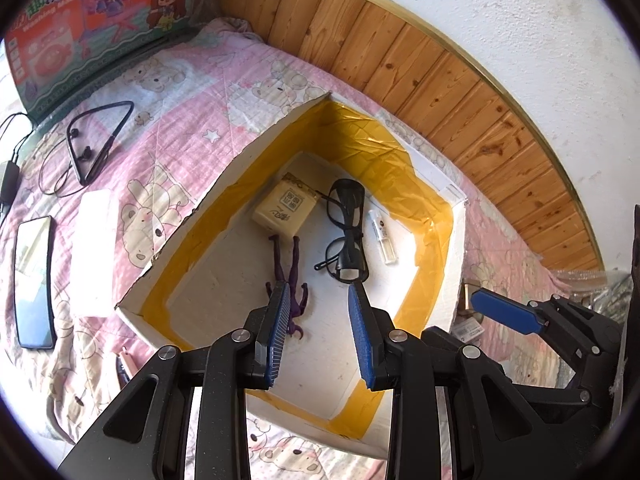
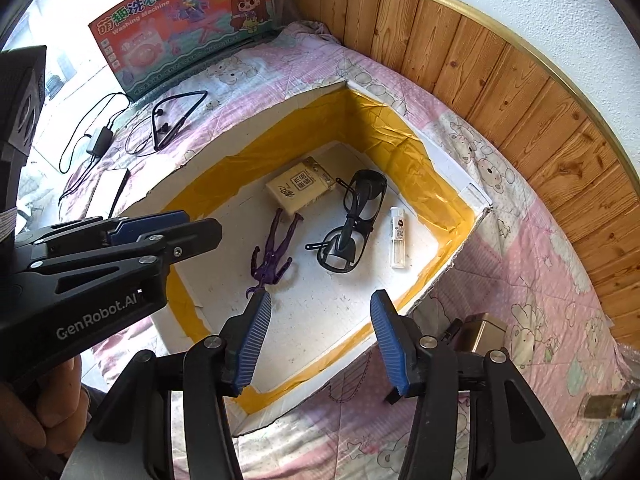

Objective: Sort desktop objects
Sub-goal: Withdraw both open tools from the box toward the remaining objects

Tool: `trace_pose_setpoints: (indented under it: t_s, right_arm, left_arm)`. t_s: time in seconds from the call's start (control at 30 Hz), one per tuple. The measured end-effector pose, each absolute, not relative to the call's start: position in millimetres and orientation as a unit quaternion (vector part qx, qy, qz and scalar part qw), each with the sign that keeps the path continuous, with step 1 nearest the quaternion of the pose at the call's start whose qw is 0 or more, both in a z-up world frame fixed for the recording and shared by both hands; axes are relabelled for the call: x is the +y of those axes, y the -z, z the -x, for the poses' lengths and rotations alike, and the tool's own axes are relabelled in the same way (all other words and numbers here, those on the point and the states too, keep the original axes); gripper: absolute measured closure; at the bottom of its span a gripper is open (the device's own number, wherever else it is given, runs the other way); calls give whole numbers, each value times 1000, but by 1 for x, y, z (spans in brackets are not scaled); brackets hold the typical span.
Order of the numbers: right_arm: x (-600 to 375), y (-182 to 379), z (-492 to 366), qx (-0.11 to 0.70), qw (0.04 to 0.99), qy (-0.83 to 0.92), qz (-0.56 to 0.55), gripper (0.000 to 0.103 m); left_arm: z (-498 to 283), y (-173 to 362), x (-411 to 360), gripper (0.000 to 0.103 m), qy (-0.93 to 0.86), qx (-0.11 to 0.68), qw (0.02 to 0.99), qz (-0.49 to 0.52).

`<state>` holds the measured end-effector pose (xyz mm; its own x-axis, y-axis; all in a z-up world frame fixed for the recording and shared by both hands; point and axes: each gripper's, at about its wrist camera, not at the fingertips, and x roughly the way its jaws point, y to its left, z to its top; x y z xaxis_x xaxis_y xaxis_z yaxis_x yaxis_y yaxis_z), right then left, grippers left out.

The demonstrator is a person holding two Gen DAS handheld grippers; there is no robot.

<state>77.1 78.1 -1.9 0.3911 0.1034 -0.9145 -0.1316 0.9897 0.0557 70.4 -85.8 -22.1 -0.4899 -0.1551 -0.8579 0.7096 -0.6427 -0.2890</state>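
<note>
The white foam box (image 2: 452,240), its inner walls lined with yellow tape, already holds four sorted things on its floor: a beige tissue pack (image 2: 300,190) at the far end, a purple figurine (image 2: 274,258) lying flat, black-framed glasses (image 2: 352,224) folded beside it, and a small clear tube (image 2: 397,238) just beside the glasses. All look light. The glasses are stiff but fragile at the hinges and best taken by the bridge or a temple; the tissue pack is soft and will give; the tube is smooth and likely slippery.

Outside the box, neckband earphones (image 1: 98,142) with a thin limp cable, a white block (image 1: 96,248) and a dark phone (image 1: 34,280) lie on the bedcover; the phone looks heaviest and slickest, best gripped across its long edges.

The left gripper (image 1: 320,336) hangs over the box with its jaws partly apart and nothing between them. The right gripper (image 2: 320,340) stands wider, also holding nothing.

The surface is a bed (image 2: 532,264) with a pink bear-print quilt, soft and uneven, set against pine panelling (image 1: 440,80) under a white wall. A toy washing-machine carton (image 2: 184,20) leans at the far end.
</note>
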Motion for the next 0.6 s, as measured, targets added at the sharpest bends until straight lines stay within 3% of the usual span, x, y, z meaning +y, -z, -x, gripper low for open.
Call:
trace_pose_setpoints:
  t_s: [0.6]
  right_arm:
    - [88,-38,-7,424,903,-68,-13,44]
  left_arm:
    - [-86,-3,-58,71,836,254,279,-399]
